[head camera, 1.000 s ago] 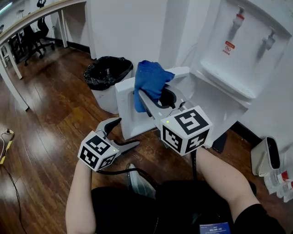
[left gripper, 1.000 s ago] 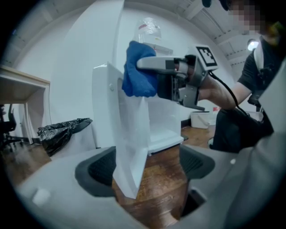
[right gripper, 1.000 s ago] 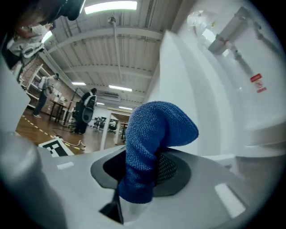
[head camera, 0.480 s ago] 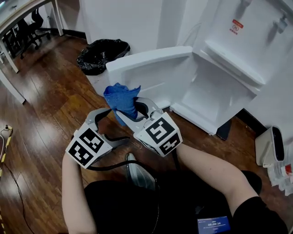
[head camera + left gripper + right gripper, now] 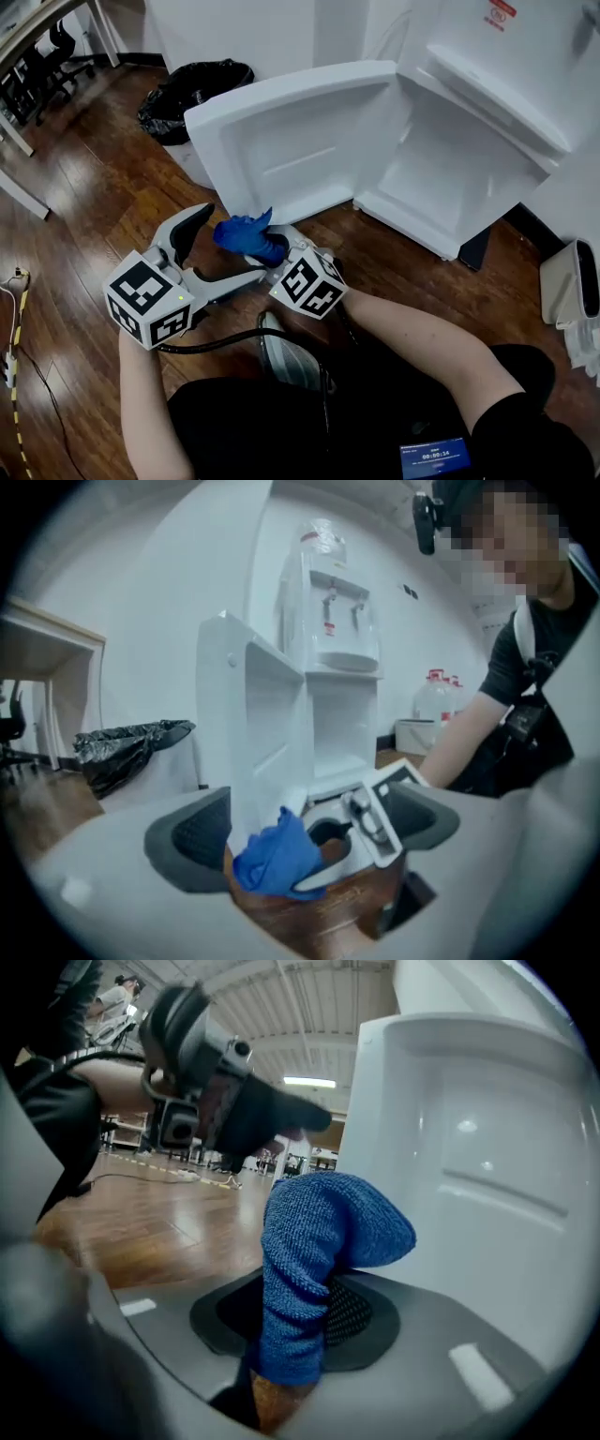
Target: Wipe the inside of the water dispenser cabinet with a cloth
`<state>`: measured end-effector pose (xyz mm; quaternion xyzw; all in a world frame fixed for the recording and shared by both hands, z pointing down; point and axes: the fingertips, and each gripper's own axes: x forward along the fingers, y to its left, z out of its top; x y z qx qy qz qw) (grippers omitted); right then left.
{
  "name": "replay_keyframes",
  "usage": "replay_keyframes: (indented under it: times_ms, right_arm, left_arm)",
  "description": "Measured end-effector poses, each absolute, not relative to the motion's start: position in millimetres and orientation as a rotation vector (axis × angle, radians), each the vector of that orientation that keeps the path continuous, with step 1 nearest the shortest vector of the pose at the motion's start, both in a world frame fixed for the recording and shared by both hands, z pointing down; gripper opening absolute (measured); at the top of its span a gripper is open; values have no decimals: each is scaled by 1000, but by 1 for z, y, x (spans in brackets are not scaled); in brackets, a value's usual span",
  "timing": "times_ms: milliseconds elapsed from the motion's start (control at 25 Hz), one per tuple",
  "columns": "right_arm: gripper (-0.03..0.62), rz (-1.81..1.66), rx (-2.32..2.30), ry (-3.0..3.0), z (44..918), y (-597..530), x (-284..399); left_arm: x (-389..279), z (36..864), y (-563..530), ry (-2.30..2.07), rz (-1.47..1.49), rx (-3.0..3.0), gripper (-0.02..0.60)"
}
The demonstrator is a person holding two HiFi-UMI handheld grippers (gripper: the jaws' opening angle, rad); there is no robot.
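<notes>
Item: cloth — blue, bunched, held low in front of the person above the wood floor, just short of the open door and well apart from the cabinet it is meant to wipe. Holder: right gripper, fingers pinched on the lower part of the cloth, with a loose fold standing up and flopping over past them. Attendant: left gripper, fingers just opened to their widest, standing either side of the cloth but not pressing it. Step in hand, as judged: a hand-over or re-grip before wiping. Handling notes: the left fingers should close on the free fold, clear of the right fingers, and take it deep enough that soft fabric cannot slide out. The right should let go only once that pinch looks firm — otherwise the cloth drops to the floor. It seems best to leave a good pad of cloth beyond the fingertips, so that fabric rather than plastic meets the cabinet walls. Surroundings: a bin lined with a black bag stands behind the door, out of the way.
</notes>
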<state>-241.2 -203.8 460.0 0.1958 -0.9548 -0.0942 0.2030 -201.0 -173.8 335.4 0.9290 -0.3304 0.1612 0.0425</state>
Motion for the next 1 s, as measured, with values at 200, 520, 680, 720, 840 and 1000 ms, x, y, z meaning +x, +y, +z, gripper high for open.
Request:
replay_keyframes:
  times_ms: [200,520,680,720,840,1000]
  right_arm:
    - [141,-125,576,-2603,507,-218,-248]
    - [141,52,836,-2474,534,-278,-143]
    - [141,102,966,-2408,546,-300,-94]
    - [141,116,997,-2390,547,-305,-84]
    - [141,198,1118,-2324,548,-317,-53]
    - [141,374,1312,-2256,541,-327,-6]
  left_arm:
    - [-203,310,-181,-1090,304,2810,520]
    - [-237,297,-250,-1218,244,2733,520]
    - [-225,313,-249,-1117,303,2729,521]
    - [-220,315,-245,-1098,313,2736,520]
    - [-212,317,-236,-1088,329,2740,528]
    - [-213,326,-229,-1112,347,2739,526]
